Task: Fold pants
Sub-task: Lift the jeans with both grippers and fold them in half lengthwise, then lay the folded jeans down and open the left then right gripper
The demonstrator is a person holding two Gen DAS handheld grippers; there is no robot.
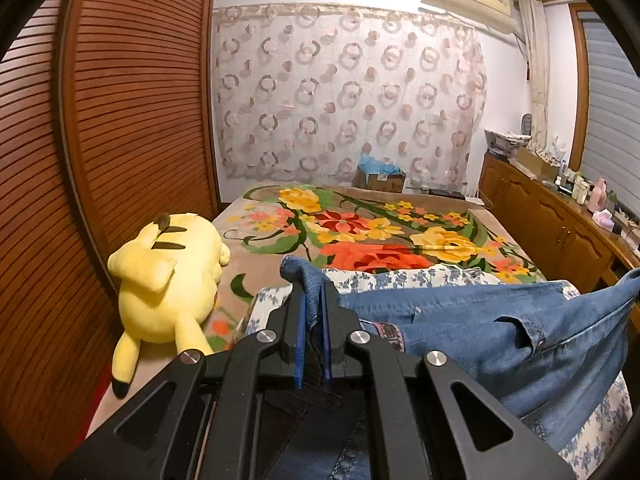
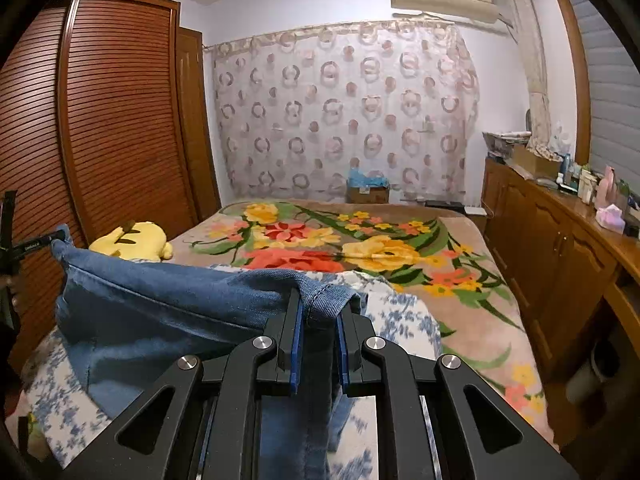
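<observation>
Denim fills the lower middle of both wrist views, and I have a hold on it at each end. In the left wrist view my left gripper (image 1: 314, 312) has its blue pads pressed together on a hemmed corner of the pants (image 1: 480, 328), which stands up just above the tips; the cloth then runs off toward the right edge of the frame, where its far corner lifts up. In the right wrist view my right gripper (image 2: 318, 312) pinches a stitched edge that drapes over the tips; the jaws look a little wider apart here, but cloth sits between them, so I judge the grip good. From there the jeans stretch toward the left edge of the frame, where the tip of the other tool meets their raised corner. So the long axis of the span lies crosswise between my two hands, slack in the middle and sagging onto the blue-flowered sheet (image 2: 400, 316). Neither hand is nearer; each owns one end. I judge the next move must carry this held edge forward or down as one, both ends level. Beyond lies the floral blanket (image 2: 400, 256), with a yellow plush toy (image 1: 168, 276) at left, near the left end.
</observation>
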